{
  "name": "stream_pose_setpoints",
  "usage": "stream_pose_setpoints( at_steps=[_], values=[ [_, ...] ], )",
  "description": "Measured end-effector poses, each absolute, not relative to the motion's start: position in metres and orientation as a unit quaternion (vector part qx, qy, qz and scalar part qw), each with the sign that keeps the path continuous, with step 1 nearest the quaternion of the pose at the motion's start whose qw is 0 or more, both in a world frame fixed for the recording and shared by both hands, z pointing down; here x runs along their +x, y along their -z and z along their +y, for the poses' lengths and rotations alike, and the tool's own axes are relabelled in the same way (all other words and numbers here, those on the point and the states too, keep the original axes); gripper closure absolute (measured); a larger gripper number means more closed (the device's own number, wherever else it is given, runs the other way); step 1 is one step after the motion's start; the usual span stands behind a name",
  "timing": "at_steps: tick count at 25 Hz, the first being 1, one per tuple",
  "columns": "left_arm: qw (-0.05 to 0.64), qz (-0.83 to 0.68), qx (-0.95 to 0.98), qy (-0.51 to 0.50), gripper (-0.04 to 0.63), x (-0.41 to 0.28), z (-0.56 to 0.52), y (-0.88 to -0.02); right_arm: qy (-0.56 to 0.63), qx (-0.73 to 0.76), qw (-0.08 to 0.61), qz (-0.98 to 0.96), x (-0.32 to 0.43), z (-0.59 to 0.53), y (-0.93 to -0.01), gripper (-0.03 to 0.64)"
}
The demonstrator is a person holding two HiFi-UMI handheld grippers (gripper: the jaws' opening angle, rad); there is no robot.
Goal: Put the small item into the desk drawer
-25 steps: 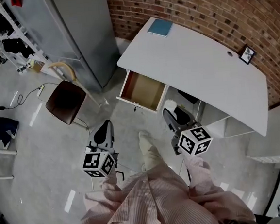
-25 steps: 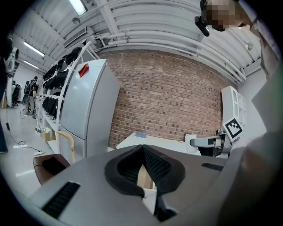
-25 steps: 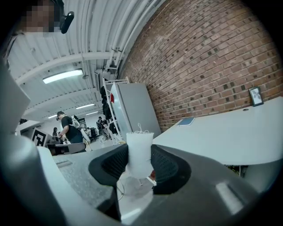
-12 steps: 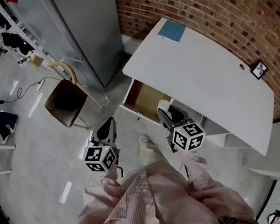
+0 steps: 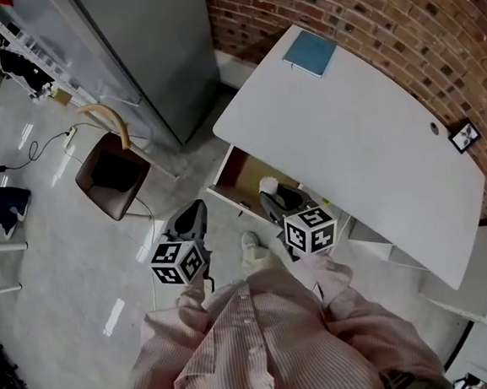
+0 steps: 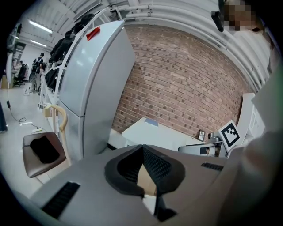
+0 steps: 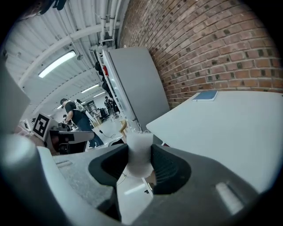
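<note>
**White desk, brick wall, grey floor**

One white desk with one drawer pulled open, one blue notebook on top, one brown chair nearby. Right gripper is clamped on the small white item right at the drawer. Left gripper is pinched closed, empty.

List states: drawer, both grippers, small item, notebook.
desk drawer: open, pulled out.
right gripper: shut on the small white item.
small white item: clamped between the right jaws, over the drawer.
left gripper: shut, empty.
blue notebook: closed, flat on the desk.
</note>
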State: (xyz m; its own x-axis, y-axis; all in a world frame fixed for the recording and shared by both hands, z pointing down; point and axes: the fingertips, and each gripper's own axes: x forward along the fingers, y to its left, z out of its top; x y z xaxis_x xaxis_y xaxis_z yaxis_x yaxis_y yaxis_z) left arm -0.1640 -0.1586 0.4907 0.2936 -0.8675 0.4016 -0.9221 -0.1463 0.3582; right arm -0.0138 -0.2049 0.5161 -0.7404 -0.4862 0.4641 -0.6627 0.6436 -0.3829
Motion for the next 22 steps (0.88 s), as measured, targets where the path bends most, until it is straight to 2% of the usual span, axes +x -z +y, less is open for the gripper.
stream_pose_setpoints(
  at_steps=[12, 22],
  values=[
    [0.334, -0.576, 0.743, -0.072, 0.597, -0.168, -0.197, -0.553, -0.287, 0.289, 0.216, -0.887, -0.043, -0.235, -0.576, 0.453],
    [0.382, -0.559, 0.732, -0.075, 0.597, -0.17, -0.217, -0.617, -0.275, 0.287, 0.289, -0.871, -0.066, -0.25, -0.655, 0.453]
  ],
)
